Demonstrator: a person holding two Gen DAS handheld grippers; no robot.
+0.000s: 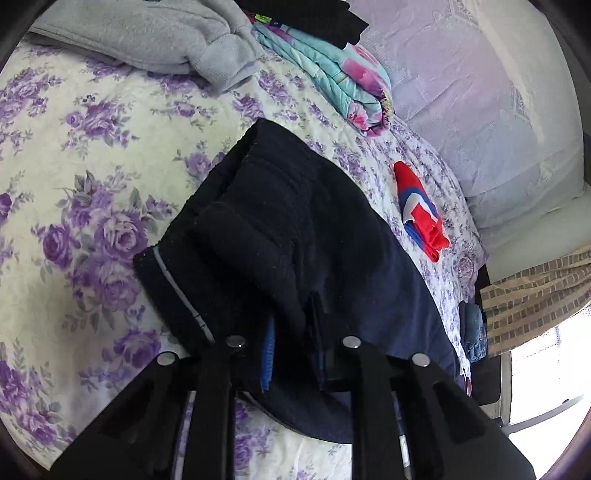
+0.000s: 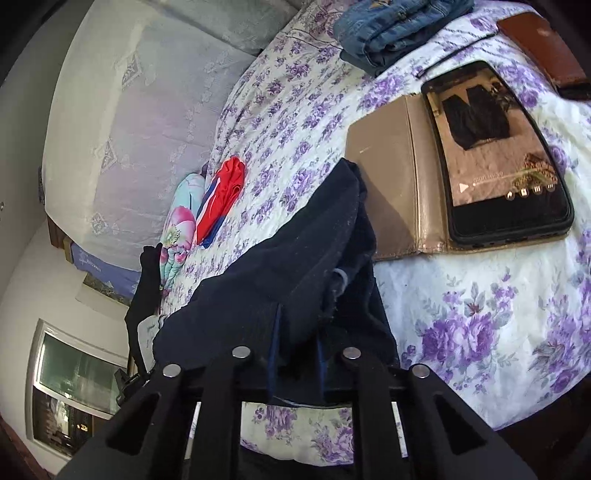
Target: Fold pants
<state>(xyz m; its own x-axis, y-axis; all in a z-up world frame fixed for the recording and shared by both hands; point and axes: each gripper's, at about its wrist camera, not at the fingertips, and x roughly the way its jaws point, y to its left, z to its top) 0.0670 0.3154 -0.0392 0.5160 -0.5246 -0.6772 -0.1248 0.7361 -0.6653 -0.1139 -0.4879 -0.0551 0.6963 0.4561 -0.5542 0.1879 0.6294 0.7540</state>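
Left gripper (image 1: 291, 328) pinched tight on the dark pants (image 1: 280, 236), cloth bunched between its fingers. Right gripper (image 2: 295, 332) also pinched on the same pants (image 2: 295, 266), a fold of cloth caught between its fingers. Pants lying in a heap on the flowery bedspread (image 1: 92, 155), partly doubled over, one grey stripe (image 1: 177, 288) showing along an edge. Further out: a red and blue garment (image 1: 417, 206), a grey sweatshirt (image 1: 147, 33), a phone (image 2: 498, 151) on its open brown case (image 2: 391, 184), folded jeans (image 2: 399, 26). Looks like the start of a fold, both ends held. Next, probably lift together and lay the cloth flat, keeping clear of the phone.
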